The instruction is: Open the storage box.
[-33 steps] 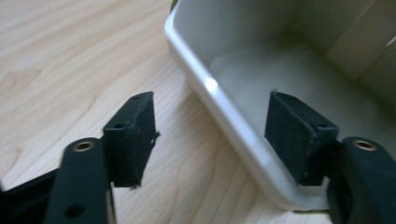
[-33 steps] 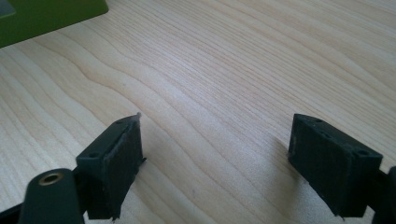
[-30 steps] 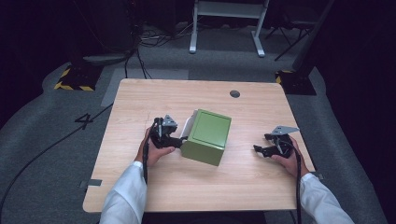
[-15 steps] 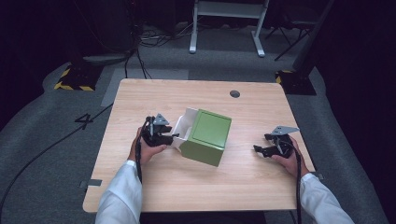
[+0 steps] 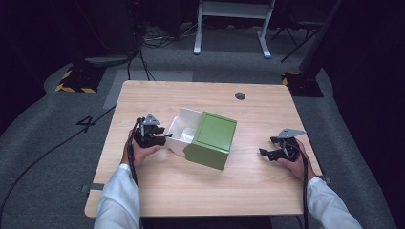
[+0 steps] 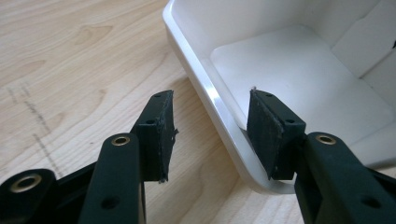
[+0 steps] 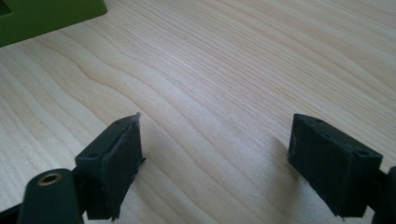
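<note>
- Nearest the viewer, two white-sleeved forearms reach onto a light wooden table (image 5: 267,191).
- The right gripper (image 5: 267,153) rests on the table well apart from the box, its fingers (image 7: 109,163) spread wide over bare wood.
- The left gripper (image 5: 166,138) has its fingers (image 6: 156,135) parted, straddling the rim of a white tray (image 5: 184,126), one inside, one outside; they do not clamp it.
- The tray sticks out of a green box (image 5: 212,138) at the table's middle.
- Beyond the table: grey floor, cables, a white stand (image 5: 231,19).
</note>
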A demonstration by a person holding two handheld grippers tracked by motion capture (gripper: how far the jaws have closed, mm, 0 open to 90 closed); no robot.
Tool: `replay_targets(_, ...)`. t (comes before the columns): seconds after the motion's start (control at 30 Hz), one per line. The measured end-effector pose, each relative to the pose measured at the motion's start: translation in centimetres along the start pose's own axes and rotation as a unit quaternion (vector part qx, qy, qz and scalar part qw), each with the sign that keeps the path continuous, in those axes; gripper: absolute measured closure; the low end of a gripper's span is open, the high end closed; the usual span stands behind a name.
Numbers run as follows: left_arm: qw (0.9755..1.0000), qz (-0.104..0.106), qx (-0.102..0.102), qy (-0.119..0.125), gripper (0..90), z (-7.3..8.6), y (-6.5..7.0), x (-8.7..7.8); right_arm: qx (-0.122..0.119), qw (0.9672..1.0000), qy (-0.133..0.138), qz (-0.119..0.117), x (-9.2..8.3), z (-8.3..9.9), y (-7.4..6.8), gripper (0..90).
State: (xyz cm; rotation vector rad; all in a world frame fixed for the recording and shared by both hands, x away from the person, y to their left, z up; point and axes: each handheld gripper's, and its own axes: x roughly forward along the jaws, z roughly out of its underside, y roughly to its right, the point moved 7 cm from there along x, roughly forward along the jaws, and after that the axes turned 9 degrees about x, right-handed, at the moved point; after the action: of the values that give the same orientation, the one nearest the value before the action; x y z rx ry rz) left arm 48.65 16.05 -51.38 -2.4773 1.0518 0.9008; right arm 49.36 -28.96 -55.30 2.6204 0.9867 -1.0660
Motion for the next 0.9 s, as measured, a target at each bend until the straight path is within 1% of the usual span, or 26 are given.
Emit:
replay_targets(0.1,1.0,0.0,-0.001,-0.002,51.7,0.2,-0.3,-0.2,0.0,1.0,0.0,0.0,0.0,0.0,0.0,17.5)
replay_targets(0.13,1.0,-0.005,-0.001,-0.001,51.6,0.3,-0.6,-0.4,0.0,1.0,0.0,0.0,0.0,0.0,0.0,17.5)
replay_targets(0.2,1.0,-0.008,-0.001,-0.001,51.1,0.3,-0.9,-0.5,0.0,1.0,0.0,0.0,0.0,0.0,0.0,17.5)
replay_targets(0.27,0.9999,-0.011,-0.006,-0.003,51.0,0.5,-1.1,-0.7,0.0,1.0,0.0,0.0,0.0,0.0,0.0,17.5)
replay_targets(0.3,0.9998,-0.016,-0.008,-0.001,50.9,0.6,-1.5,-0.9,0.0,1.0,0.0,0.0,0.0,0.0,0.0,17.5)
replay_targets(0.53,0.9996,-0.022,-0.017,0.0,50.6,0.9,-2.0,-1.1,0.0,1.0,0.0,0.0,0.0,0.0,0.0,17.5)
replay_targets(0.57,0.9997,-0.022,-0.014,-0.001,50.5,0.9,-2.0,-1.2,0.0,1.0,0.0,0.0,0.0,0.0,0.0,17.5)
replay_targets(0.67,0.9997,-0.02,-0.017,0.0,50.6,0.9,-2.1,-1.2,0.0,1.0,0.0,0.0,0.0,0.0,0.0,17.5)
replay_targets(0.8,0.9995,-0.025,-0.018,0.001,50.5,0.9,-2.4,-1.2,0.0,1.0,0.0,0.0,0.0,0.0,0.0,17.5)
replay_targets(0.83,0.9994,-0.027,-0.023,0.002,50.4,1.0,-2.5,-1.3,0.0,1.0,0.0,0.0,0.0,0.0,0.0,17.5)
replay_targets(0.9,0.9993,-0.027,-0.025,0.0,49.2,1.1,-2.6,-1.3,0.0,1.0,0.0,0.0,0.0,0.0,0.0,17.5)
